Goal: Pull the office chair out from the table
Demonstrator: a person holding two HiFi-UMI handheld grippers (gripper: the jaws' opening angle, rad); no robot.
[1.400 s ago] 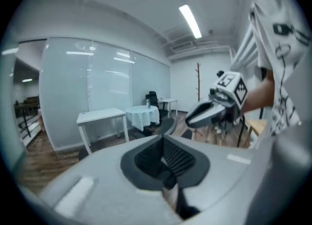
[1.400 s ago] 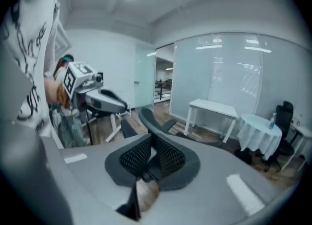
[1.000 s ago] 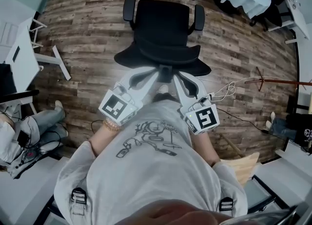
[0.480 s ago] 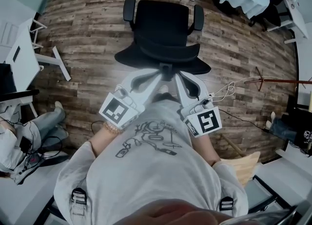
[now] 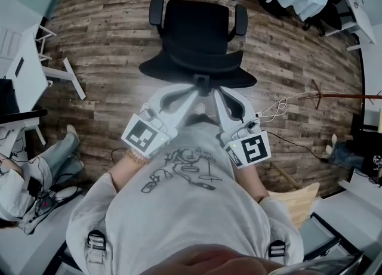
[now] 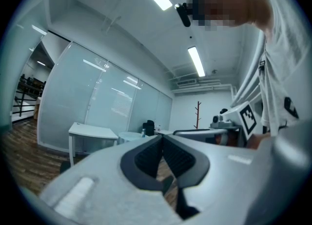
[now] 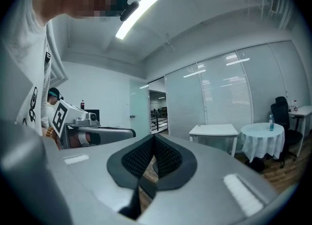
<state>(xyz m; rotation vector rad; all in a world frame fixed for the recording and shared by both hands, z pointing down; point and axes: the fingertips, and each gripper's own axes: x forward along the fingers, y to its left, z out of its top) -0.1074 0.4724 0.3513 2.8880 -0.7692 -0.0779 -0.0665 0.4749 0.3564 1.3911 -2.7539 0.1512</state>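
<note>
Office chair, head view: the left gripper and right gripper point at its back, close behind it. In judgement, any further pull needs both clamped on the back rim and drawn level. The chair is black with two armrests and stands on open wooden floor, well apart from the white table.

Left gripper view: the jaws are clenched on nothing.

Right gripper view: likewise clenched, empty.

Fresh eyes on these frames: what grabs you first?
A black office chair stands free on the wood floor, top centre of the head view. Just below it, the left gripper and right gripper point toward its backrest, both shut, nothing between their pads.
</note>
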